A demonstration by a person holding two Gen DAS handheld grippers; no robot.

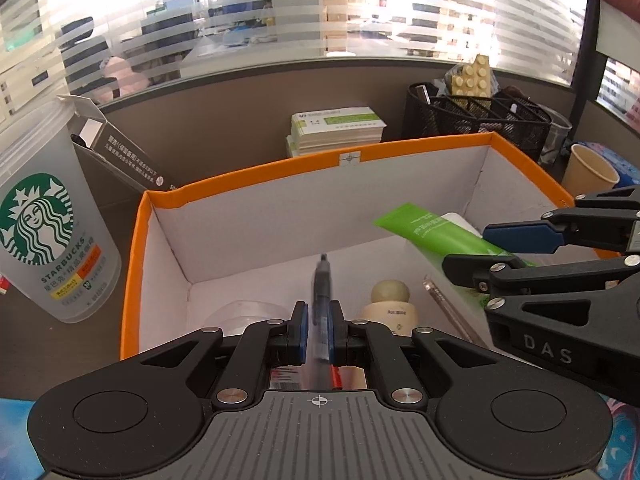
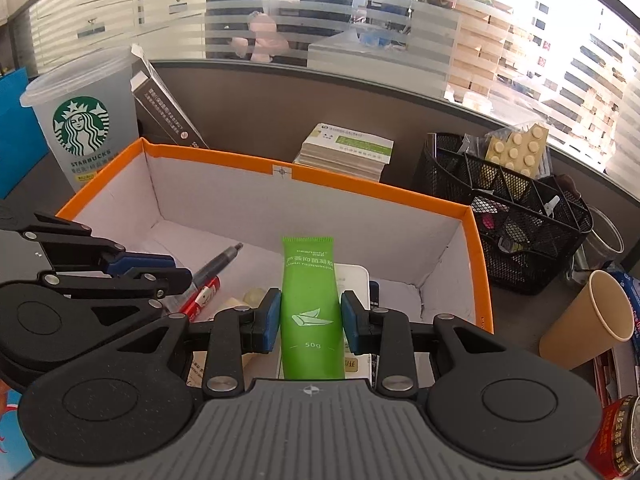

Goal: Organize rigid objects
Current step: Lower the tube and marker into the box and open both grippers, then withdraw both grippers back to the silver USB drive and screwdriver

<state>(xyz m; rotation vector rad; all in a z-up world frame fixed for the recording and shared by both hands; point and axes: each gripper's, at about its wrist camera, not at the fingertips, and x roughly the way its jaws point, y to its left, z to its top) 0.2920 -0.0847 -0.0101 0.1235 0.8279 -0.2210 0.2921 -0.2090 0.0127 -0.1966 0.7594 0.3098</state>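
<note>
Indoors, grey desk (image 1: pixel 60 344) by frosted glass; left hand-held gripper (image 1: pixel 319 330) clamping pen (image 1: pixel 323 280), right hand-held gripper (image 2: pixel 311 320) gripping tube (image 2: pixel 310 312).

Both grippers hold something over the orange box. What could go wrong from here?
1. The left gripper and right gripper hang close together over the orange box; they might collide.
2. The green tube or the pen, if released, may land on the small cream bottle below.

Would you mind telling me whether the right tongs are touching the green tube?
Touching: the right wrist view shows the right tongs with both blue pads pressed against the tube.
</note>
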